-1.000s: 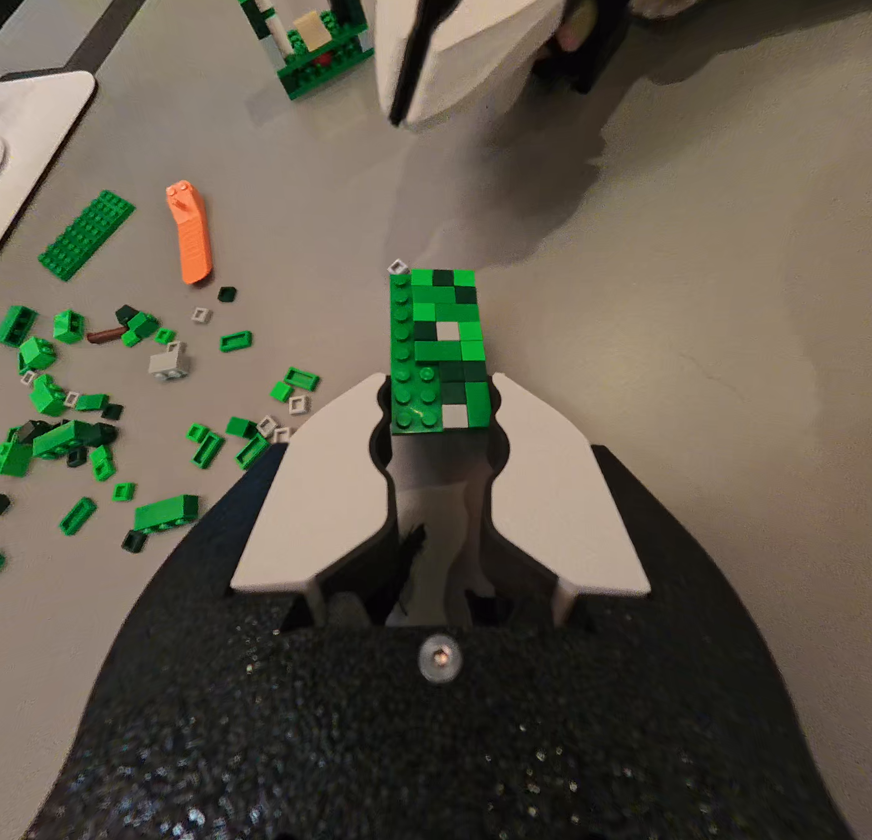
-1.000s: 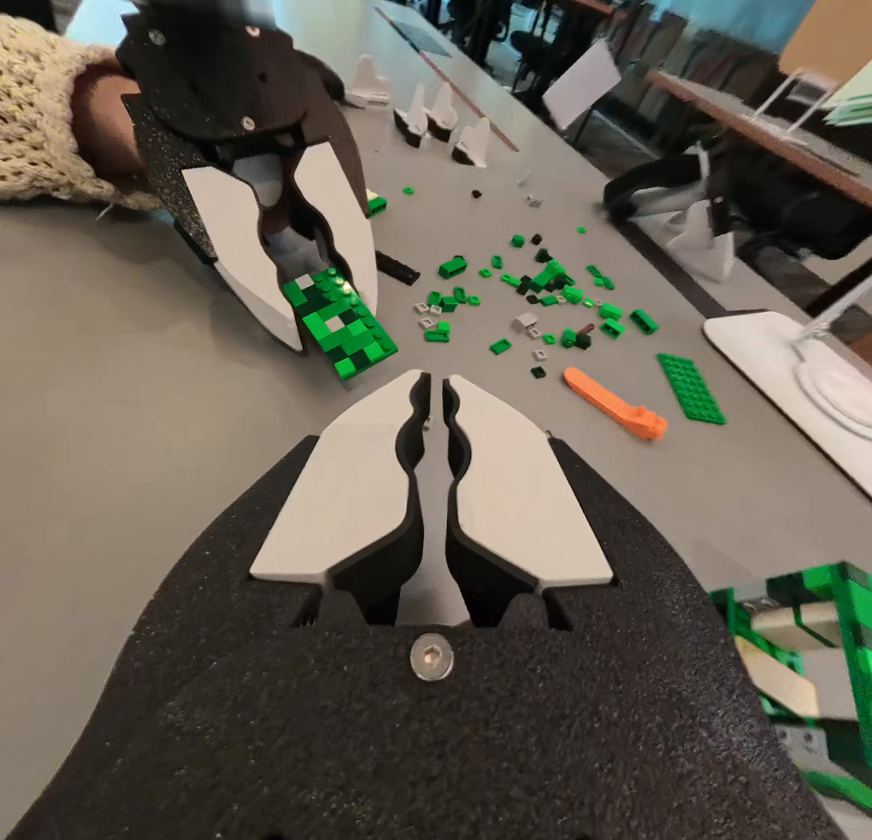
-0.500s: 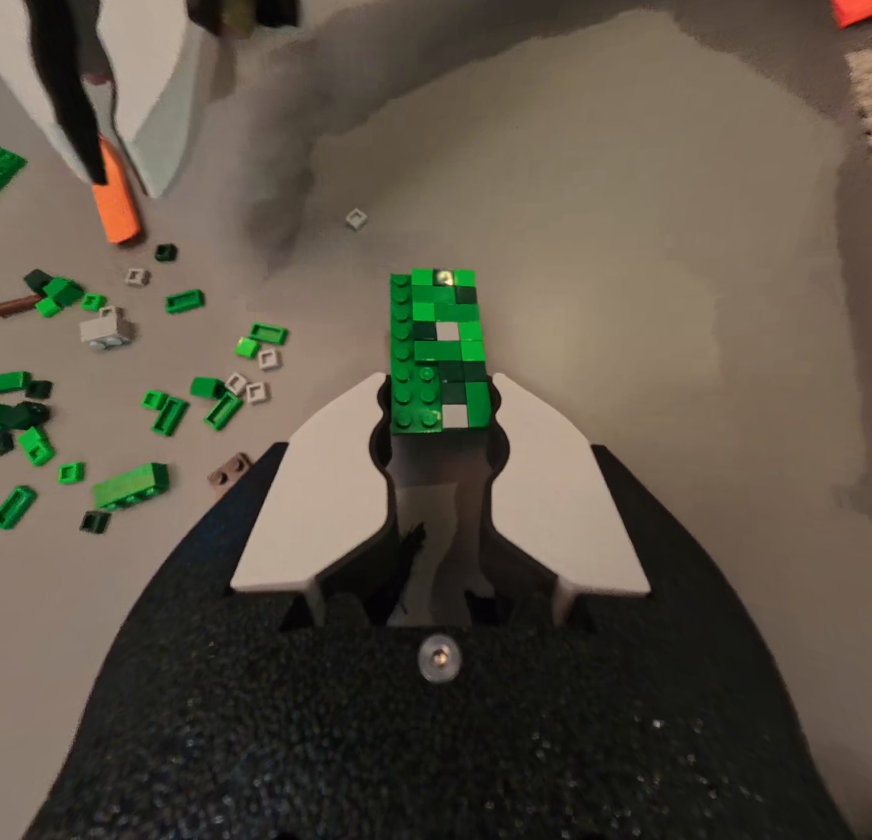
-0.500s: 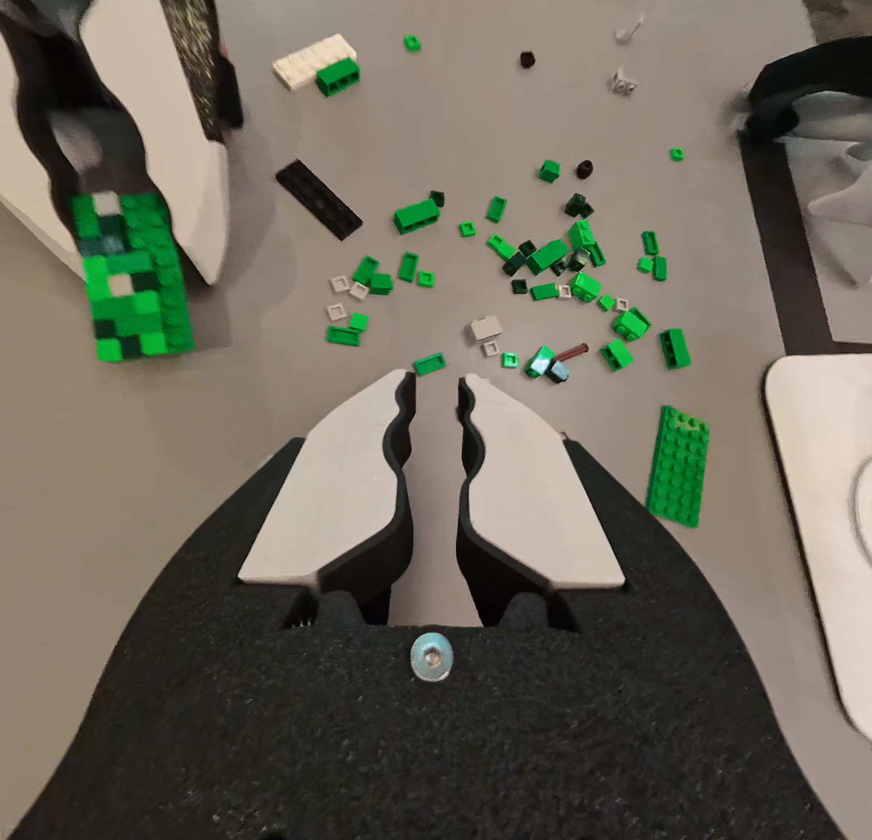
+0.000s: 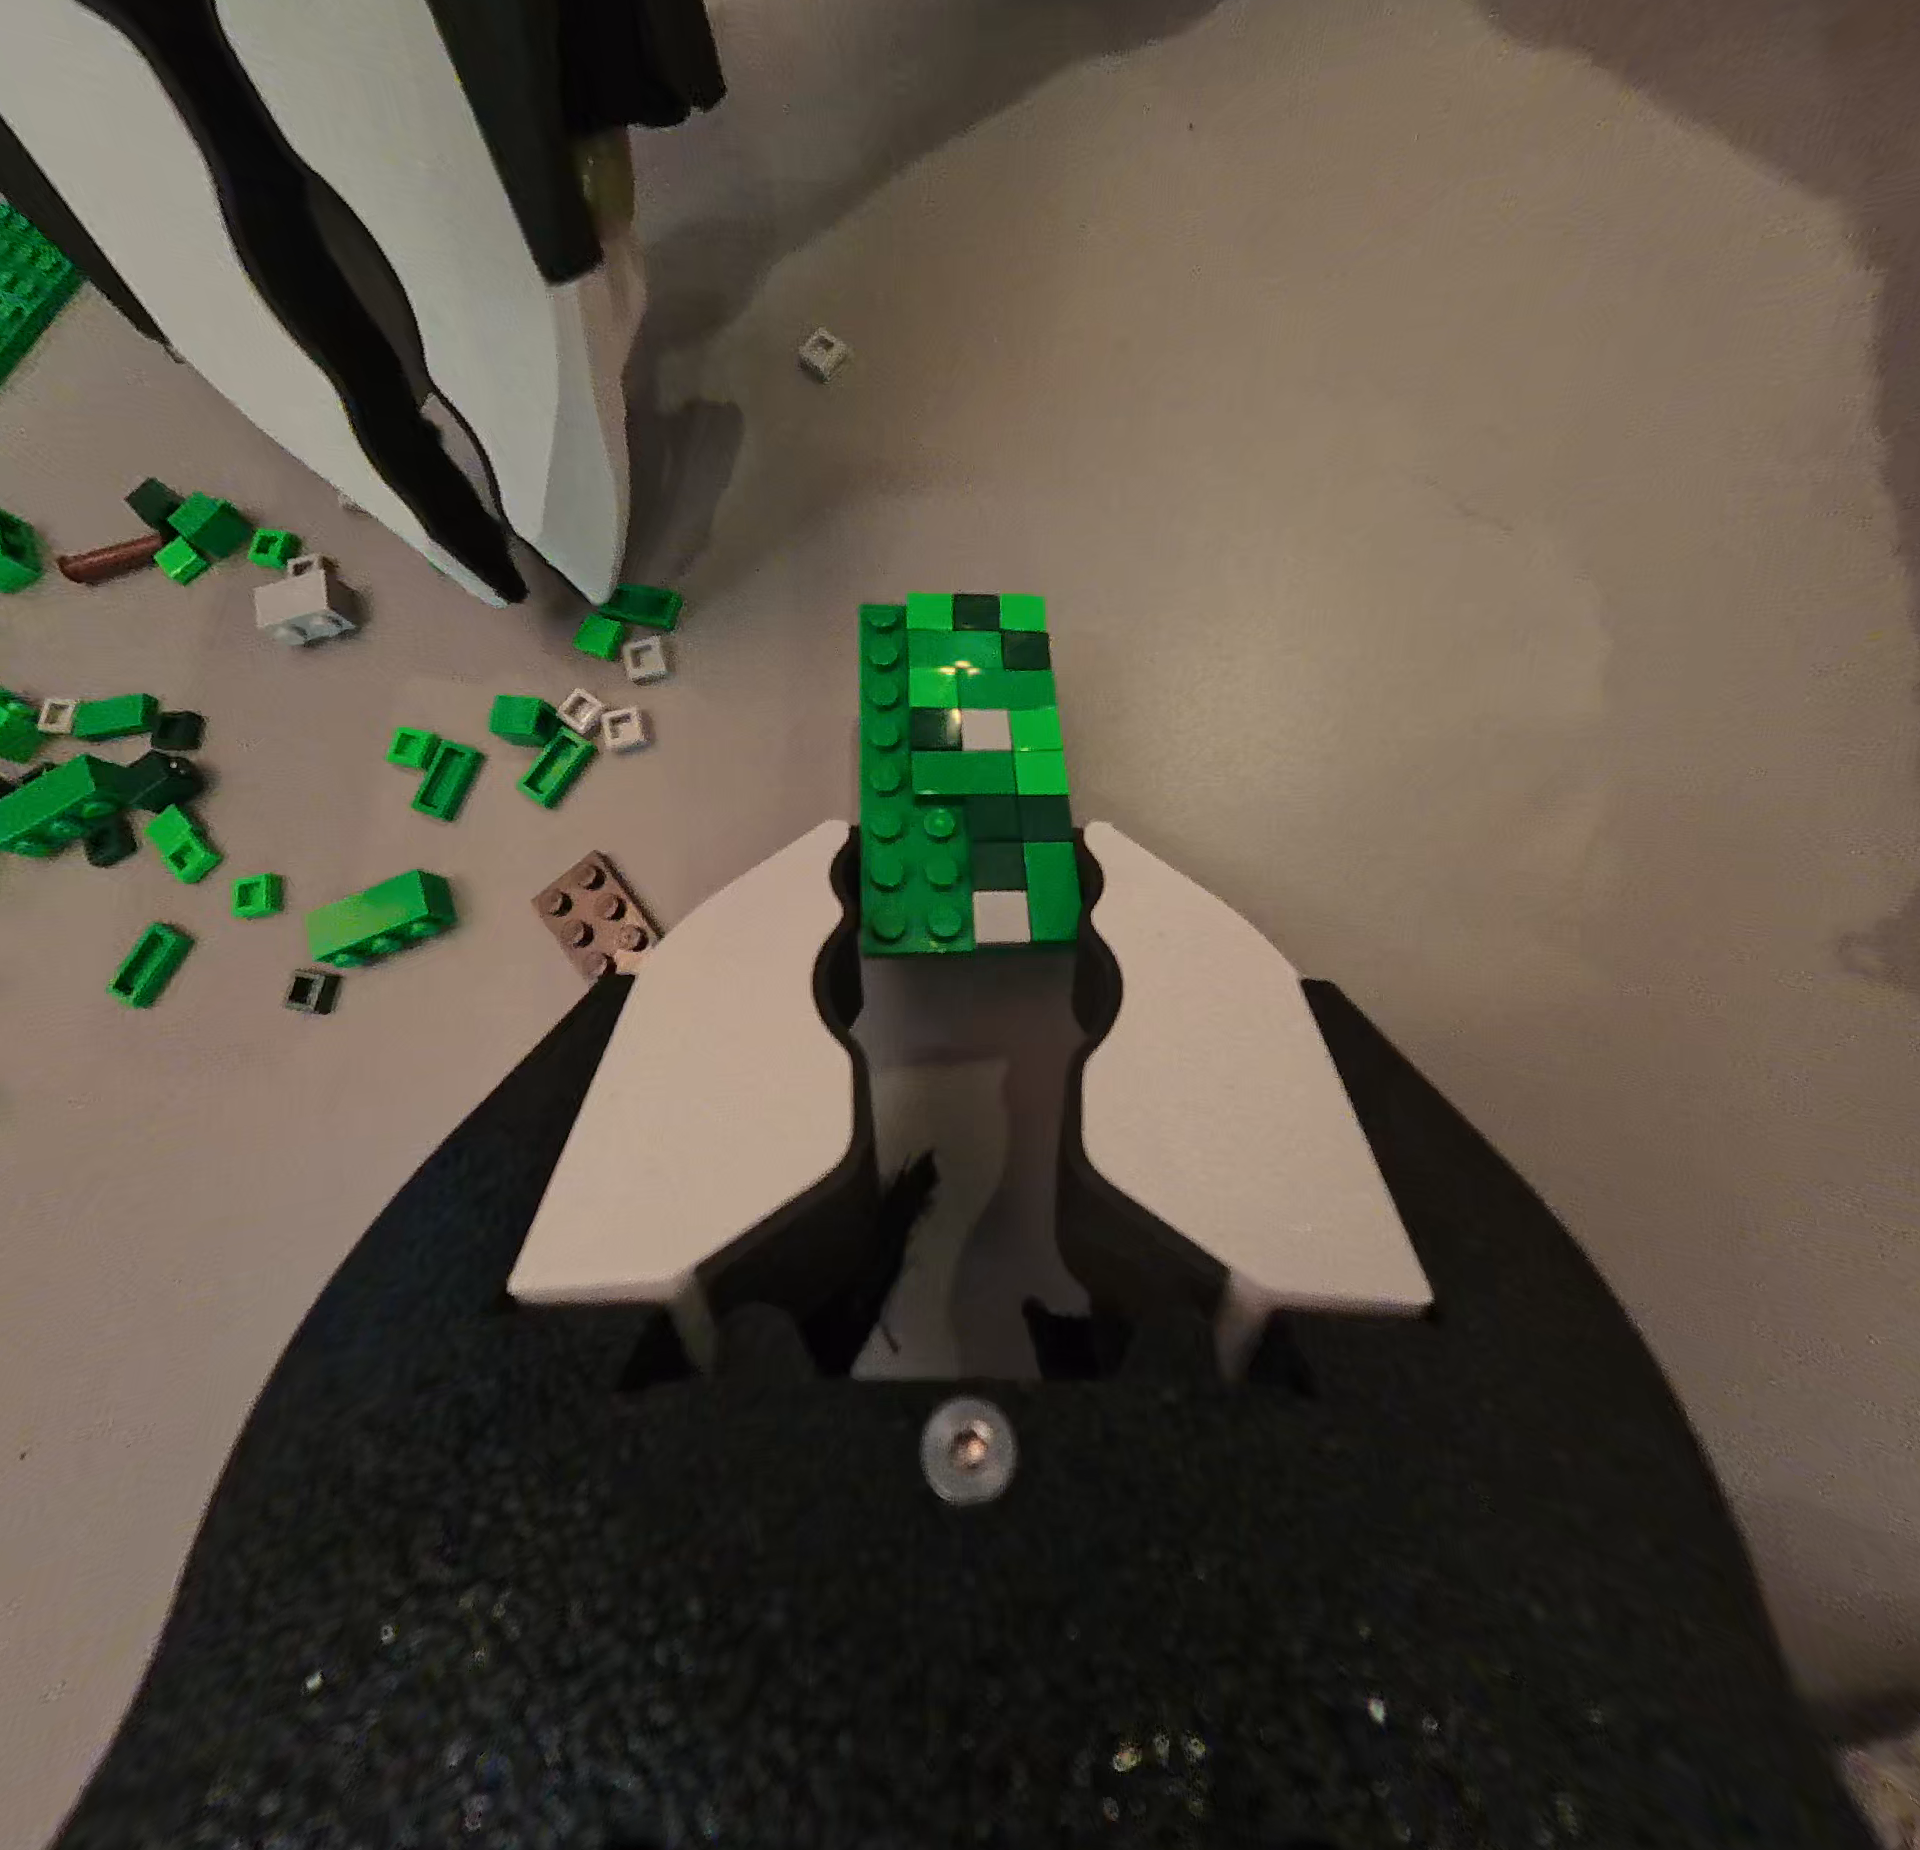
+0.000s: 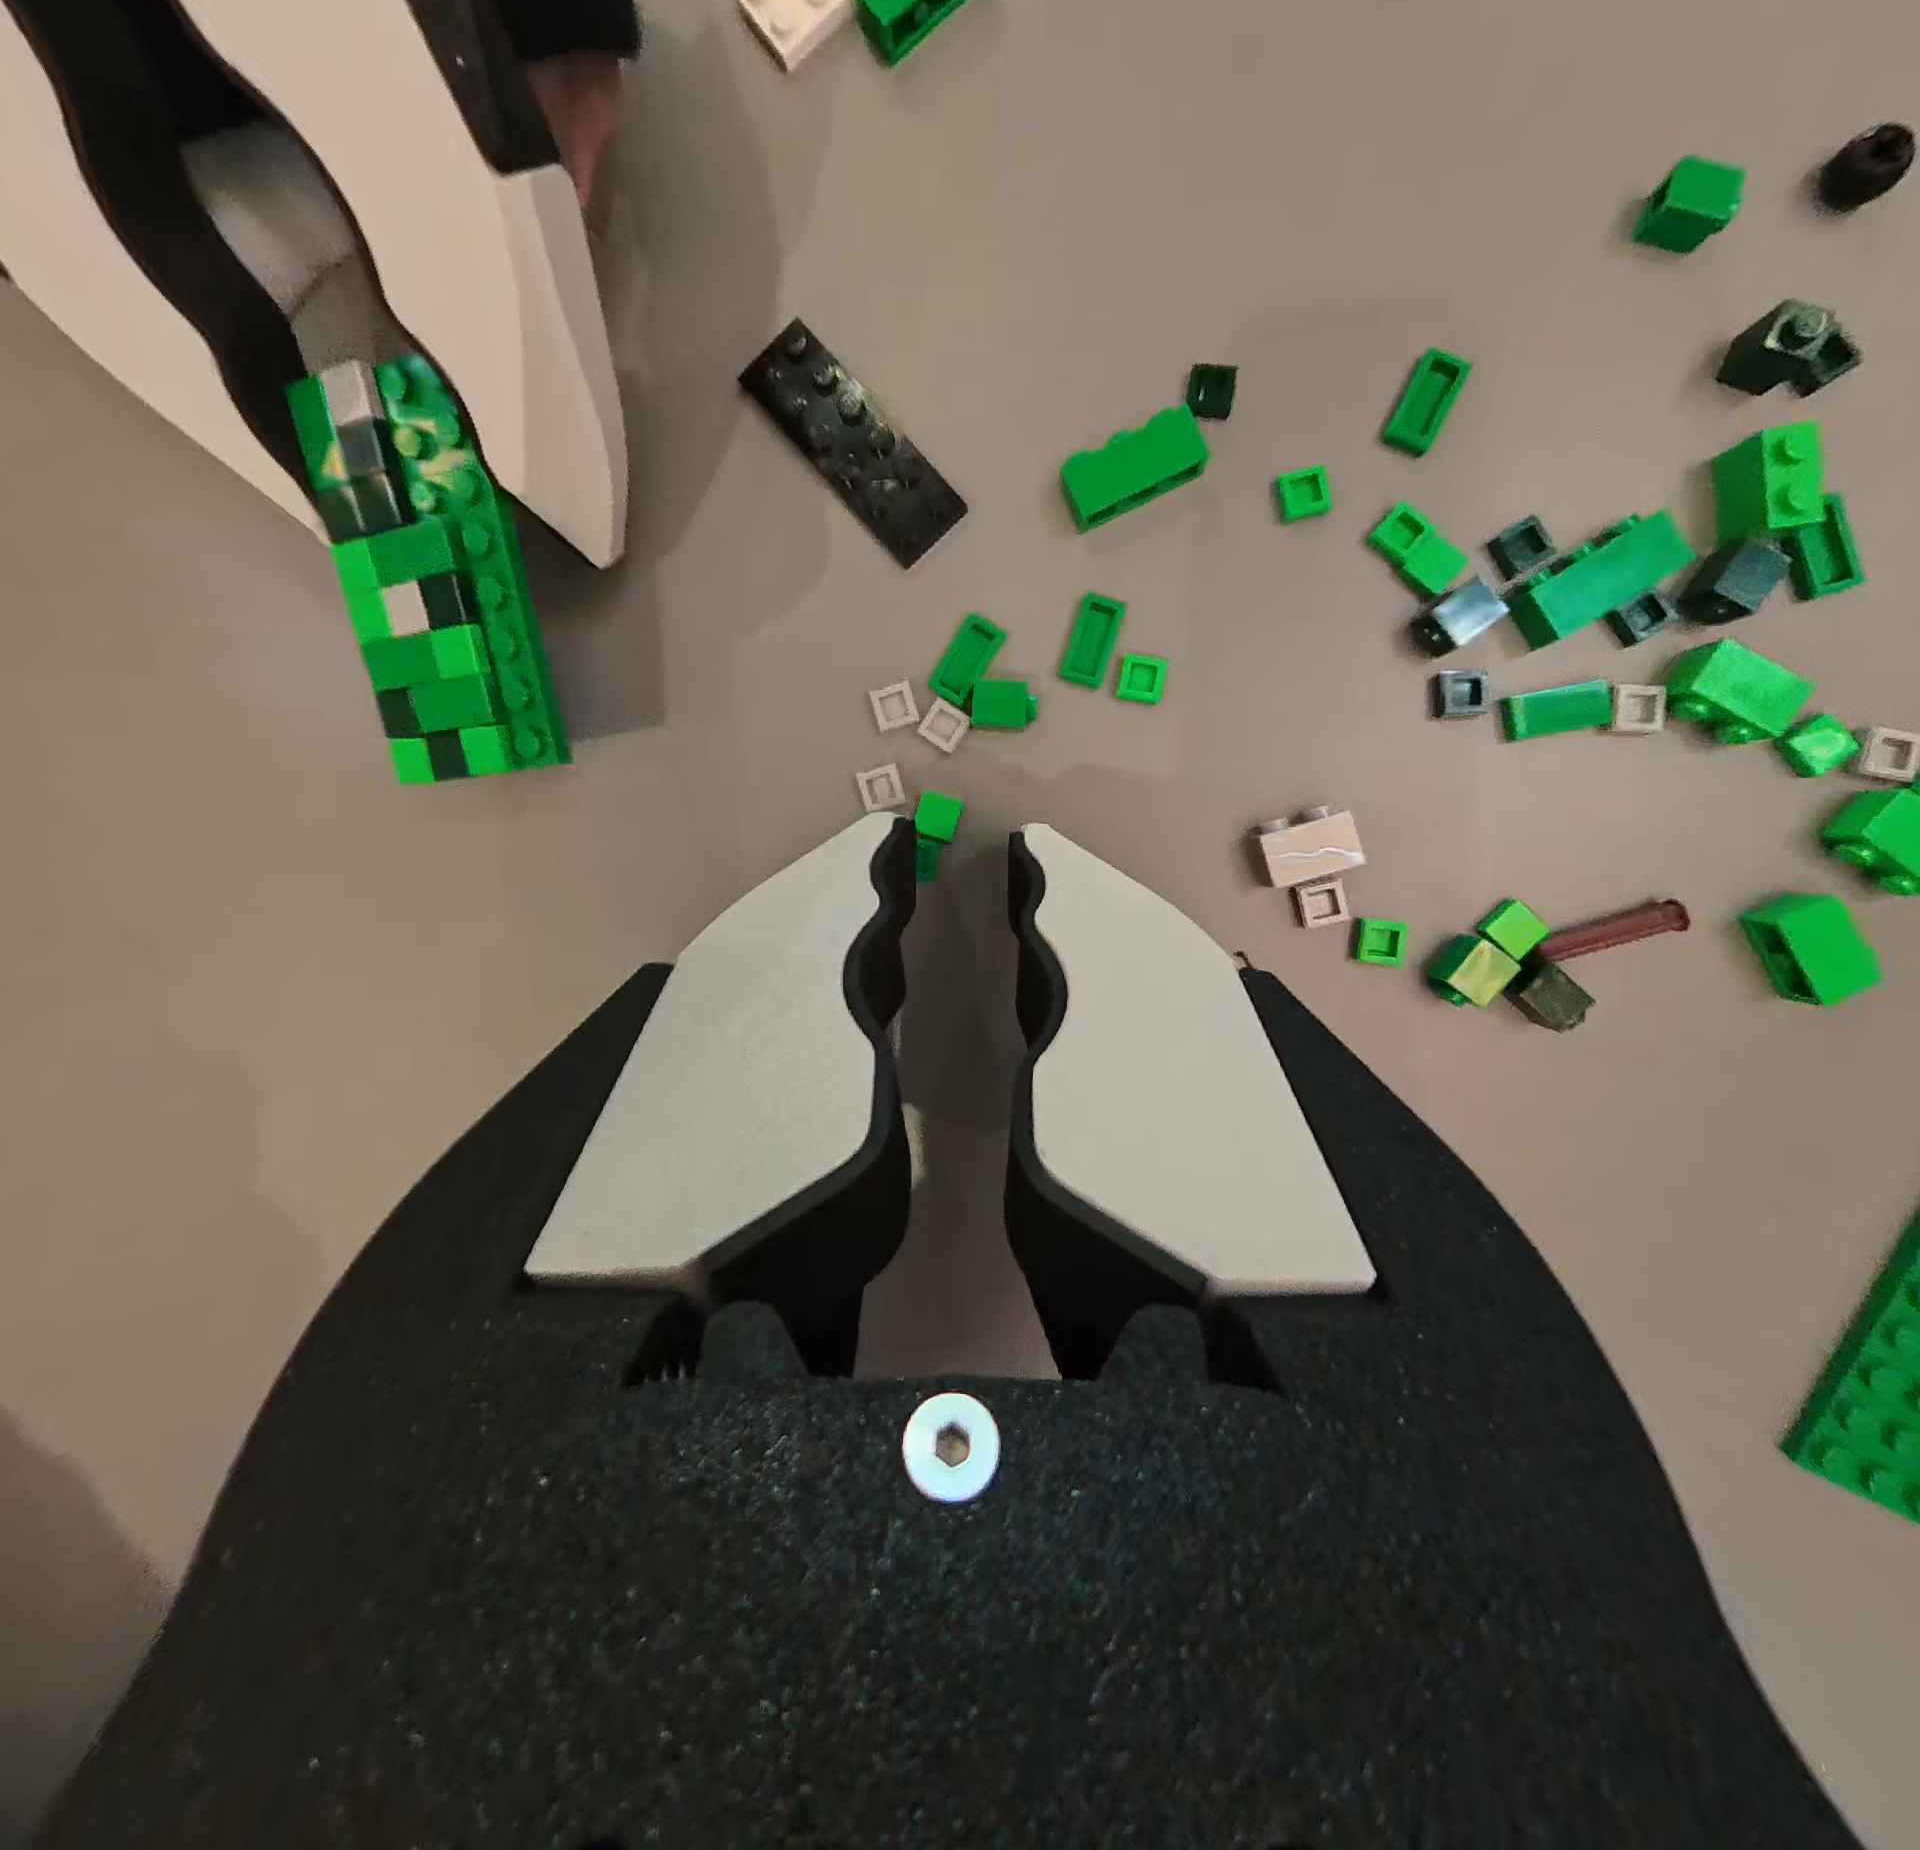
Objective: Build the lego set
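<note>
The left gripper (image 5: 971,891) holds the green plate (image 5: 961,761) by its near end, at frame centre above the table (image 5: 1403,553). The right gripper (image 6: 961,844), jaws slightly apart and empty, hovers over a small green tile (image 6: 938,818). The tile looks light, stiff and slippery; take it by its sides.

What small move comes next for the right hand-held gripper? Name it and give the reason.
Probably ease the right hand-held gripper down and shut it on the small green piece at its fingertips. Its jaws stand slightly apart with that piece at the inner edge of one finger, and the left hand-held gripper already holds the green plate assembly with bare studs waiting.
</note>
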